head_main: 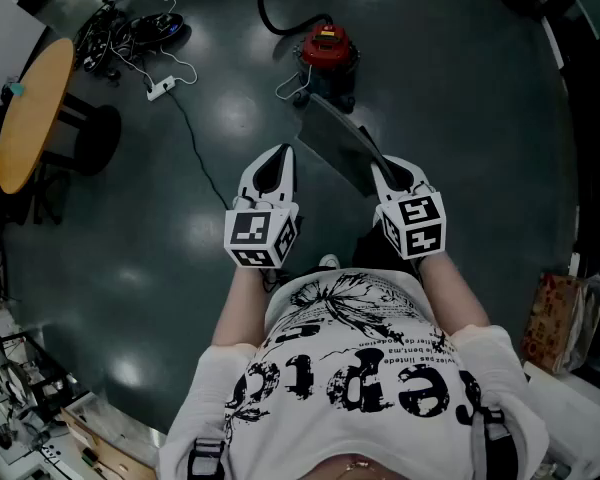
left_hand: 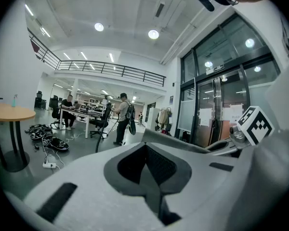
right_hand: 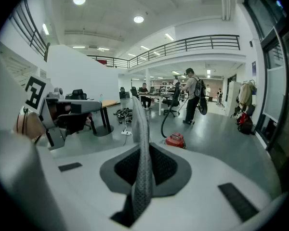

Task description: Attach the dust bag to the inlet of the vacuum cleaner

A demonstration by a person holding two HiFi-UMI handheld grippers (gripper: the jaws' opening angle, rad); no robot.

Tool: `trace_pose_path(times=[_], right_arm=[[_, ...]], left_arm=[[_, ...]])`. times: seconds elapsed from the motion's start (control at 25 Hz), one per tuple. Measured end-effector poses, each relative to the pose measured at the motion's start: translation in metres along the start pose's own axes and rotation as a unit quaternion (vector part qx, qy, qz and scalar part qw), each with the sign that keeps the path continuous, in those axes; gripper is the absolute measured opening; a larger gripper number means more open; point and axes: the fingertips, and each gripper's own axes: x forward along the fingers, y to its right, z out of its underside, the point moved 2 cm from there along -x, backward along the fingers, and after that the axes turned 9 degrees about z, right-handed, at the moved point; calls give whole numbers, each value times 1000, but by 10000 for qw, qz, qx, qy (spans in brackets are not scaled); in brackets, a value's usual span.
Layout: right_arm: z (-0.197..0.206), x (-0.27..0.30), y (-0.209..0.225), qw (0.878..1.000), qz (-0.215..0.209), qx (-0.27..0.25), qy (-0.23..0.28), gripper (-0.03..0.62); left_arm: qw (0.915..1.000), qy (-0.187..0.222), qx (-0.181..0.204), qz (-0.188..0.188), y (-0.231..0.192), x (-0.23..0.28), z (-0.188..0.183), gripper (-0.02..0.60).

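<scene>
Pinching dust bag (head_main: 335,143) in right tongs (right_hand: 144,165), left tongs (left_hand: 147,165) closed, empty

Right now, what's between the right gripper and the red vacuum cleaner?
The grey dust bag, pinched in the right gripper's jaws, sticks out toward the vacuum cleaner; past it, only floor. The head view shows this.

A flat grey dust bag (head_main: 338,150) is held raised above the floor, clamped edge-on in the right claw (head_main: 378,171). A small red vacuum cleaner (head_main: 328,50) is stood upright on the dark floor, farther off.
</scene>
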Motion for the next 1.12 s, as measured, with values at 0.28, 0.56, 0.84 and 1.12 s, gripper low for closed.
trace_pose_path(times=[0.28,0.56,0.84,1.12], right_arm=[[-5,37,0,9997,-168,-139,-102,23],[-20,108,33,9984,-454,-229,-240,23],[-60,194,90,9965,-705,-326,-301,23],[-84,268,133,9911,-1056,-741,-328,23]], left_arm=[[9996,175,-220,-7,-32,25,0,3],[9994,68,-341,-55,-67,89,4,3],[9999,14,-117,55,-111,187,-16,3],[9994,-20,-226,-251,-158,263,-20,3]])
